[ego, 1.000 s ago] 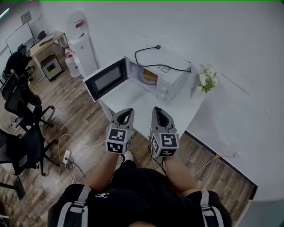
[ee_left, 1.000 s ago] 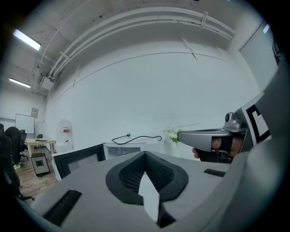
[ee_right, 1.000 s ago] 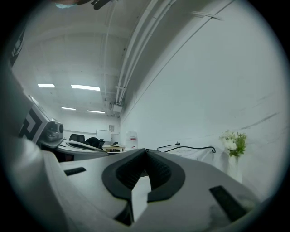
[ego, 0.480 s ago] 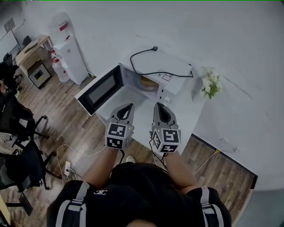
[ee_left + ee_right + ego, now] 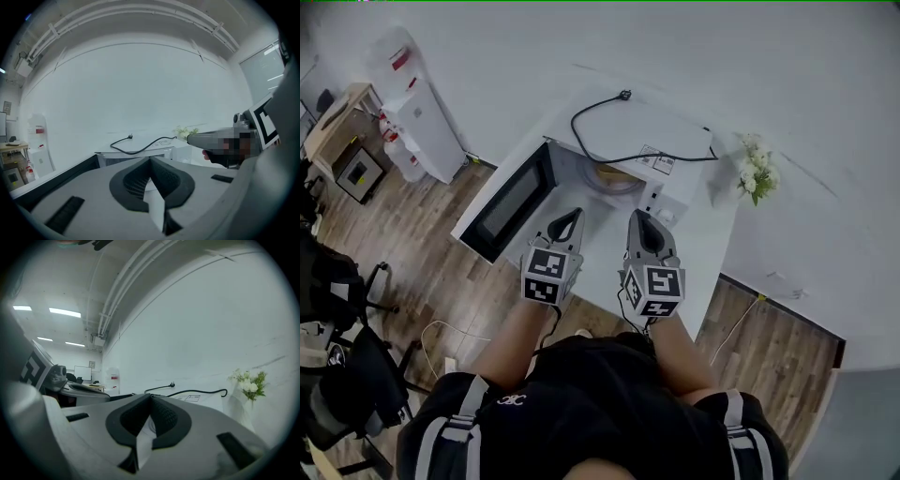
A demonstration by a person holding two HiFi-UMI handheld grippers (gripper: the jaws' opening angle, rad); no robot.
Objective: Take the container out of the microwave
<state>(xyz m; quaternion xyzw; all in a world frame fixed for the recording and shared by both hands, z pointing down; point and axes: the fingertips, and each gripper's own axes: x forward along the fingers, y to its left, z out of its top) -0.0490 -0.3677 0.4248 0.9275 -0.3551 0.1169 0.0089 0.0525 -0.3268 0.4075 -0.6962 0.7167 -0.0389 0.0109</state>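
We hold two closed grippers in front of one open microwave

The one container (image 5: 615,174) sits inside the microwave (image 5: 675,150), on its floor. Only a tan curved edge shows under the top, so it may be a round dish, and we cannot tell its long axis. The single door (image 5: 502,202) hangs open to the left. The left gripper (image 5: 572,215) and right gripper (image 5: 637,217) both have jaws together, with nothing between them. They point at the opening from over the table (image 5: 708,248). One cable (image 5: 598,131) lies on top, with one vase of flowers (image 5: 757,174) beside it
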